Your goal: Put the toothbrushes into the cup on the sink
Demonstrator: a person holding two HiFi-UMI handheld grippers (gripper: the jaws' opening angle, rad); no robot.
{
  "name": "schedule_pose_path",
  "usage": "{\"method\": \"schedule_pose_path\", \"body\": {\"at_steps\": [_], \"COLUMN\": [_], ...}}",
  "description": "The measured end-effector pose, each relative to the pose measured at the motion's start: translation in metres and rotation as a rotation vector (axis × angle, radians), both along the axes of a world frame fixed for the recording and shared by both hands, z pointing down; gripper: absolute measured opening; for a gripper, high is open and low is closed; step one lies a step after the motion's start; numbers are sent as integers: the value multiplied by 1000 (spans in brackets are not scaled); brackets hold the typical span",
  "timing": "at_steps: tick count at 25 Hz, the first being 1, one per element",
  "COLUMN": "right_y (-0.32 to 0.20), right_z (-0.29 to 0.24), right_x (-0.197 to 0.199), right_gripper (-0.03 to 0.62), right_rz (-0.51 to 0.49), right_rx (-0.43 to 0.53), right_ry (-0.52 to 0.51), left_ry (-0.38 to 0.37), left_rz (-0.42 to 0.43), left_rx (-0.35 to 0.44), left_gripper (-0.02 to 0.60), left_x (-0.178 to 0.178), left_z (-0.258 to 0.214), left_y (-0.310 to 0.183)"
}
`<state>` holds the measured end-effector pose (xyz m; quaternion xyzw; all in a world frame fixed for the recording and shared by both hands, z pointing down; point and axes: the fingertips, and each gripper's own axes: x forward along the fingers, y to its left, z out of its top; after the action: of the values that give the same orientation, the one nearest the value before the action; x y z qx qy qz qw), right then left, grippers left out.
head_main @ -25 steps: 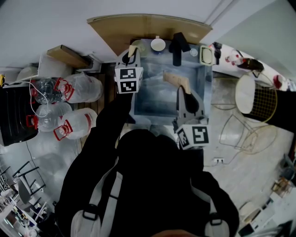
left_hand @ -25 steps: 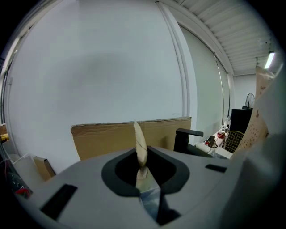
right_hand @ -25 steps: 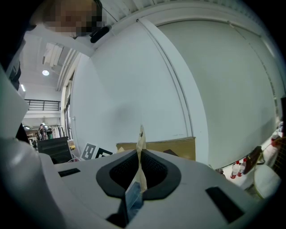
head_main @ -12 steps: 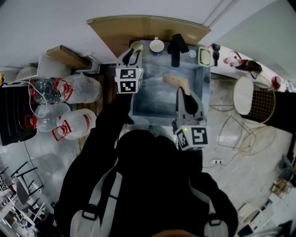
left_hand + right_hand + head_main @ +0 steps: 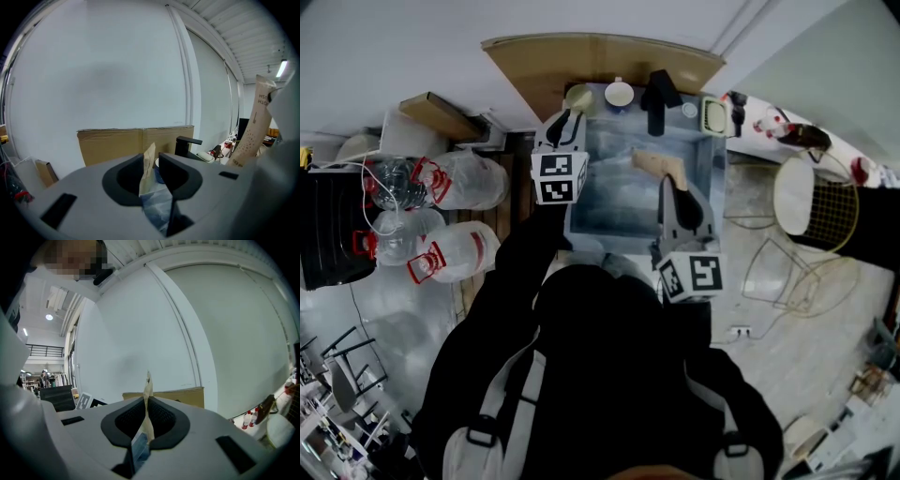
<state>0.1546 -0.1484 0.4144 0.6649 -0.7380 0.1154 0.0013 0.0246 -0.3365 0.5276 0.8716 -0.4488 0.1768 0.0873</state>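
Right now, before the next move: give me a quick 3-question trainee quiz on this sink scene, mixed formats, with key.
1. True or false: the right gripper is empty.
2. The left gripper grips: A) a tan paper packet; B) a plastic bottle; C) nothing.
3. Fill in: in the head view, the small white round cup stands just ____ of the black faucet, on the far rim of the grey-blue sink.
Key: 1 false, it pinches its own tan paper packet; 2 A; 3 left.
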Motion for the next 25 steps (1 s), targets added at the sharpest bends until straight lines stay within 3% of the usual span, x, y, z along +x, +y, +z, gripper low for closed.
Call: {"method": "schedule_pose_path", "body": {"at_steps": [6,12,25], "right_y": [-4,-27,-103], "right_z": [-9,-14,-9], "right_x": [-1,2,13], "right_gripper": [21,20,17], "right_rz": [2,1,39], "right_rx": [27,60,88], "right_ry": [4,-6,-23], "left_ry": [15,48,84], "left_rz": [2,-26,-65], "left_rx": [7,21,36], "left_gripper": [87,11,2], "left_x": [-11,-30,-62], "left_z": [-10,-26,-47], "left_y": [35,69,117]}}
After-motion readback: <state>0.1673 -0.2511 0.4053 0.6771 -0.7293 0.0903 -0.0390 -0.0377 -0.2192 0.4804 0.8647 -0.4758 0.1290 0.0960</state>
